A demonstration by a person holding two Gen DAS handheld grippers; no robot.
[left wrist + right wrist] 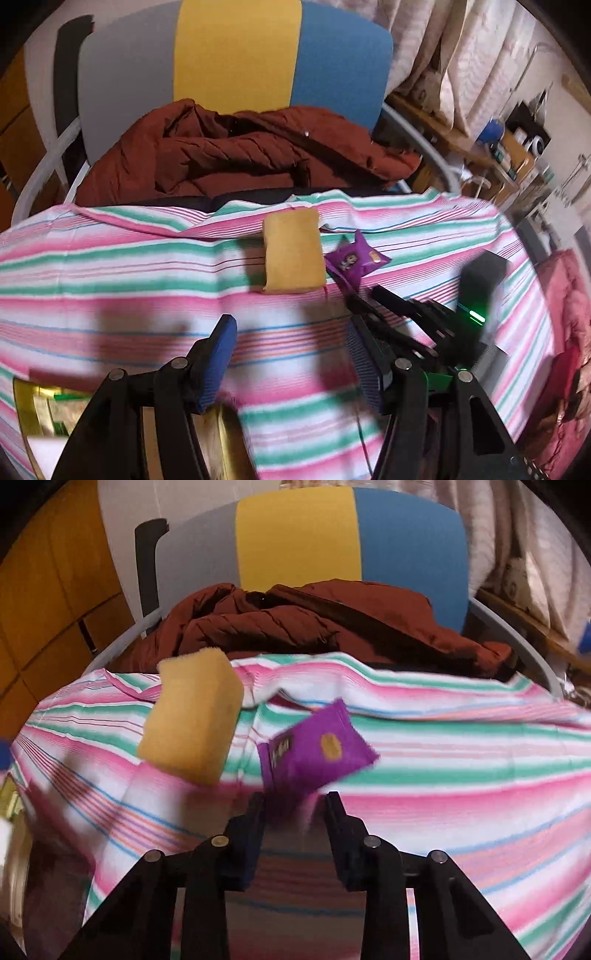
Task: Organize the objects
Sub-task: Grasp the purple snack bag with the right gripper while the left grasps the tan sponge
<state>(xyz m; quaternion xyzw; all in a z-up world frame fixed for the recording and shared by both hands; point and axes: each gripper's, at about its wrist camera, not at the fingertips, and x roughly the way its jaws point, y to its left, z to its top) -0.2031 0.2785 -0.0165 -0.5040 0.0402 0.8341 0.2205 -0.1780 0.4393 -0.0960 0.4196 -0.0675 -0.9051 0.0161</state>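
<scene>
A yellow sponge (293,251) lies on the pink, green and white striped cloth (110,266), with a small purple snack packet (354,260) just to its right. My left gripper (291,336) hovers short of the sponge, open, with nothing between its blue-padded fingers. In the right wrist view the sponge (192,716) sits to the left and the purple packet (317,749) is dead ahead. My right gripper (295,801) is shut on the packet's near edge. From the left wrist view, the right gripper (360,295) reaches in from the right to the packet.
Behind the cloth's far edge stands a chair with a grey, yellow and blue back (236,55), a rust-brown jacket (240,155) heaped on its seat. A gold tin (26,406) sits at the near left. Cluttered shelves (517,147) and a pink cushion (569,295) are on the right.
</scene>
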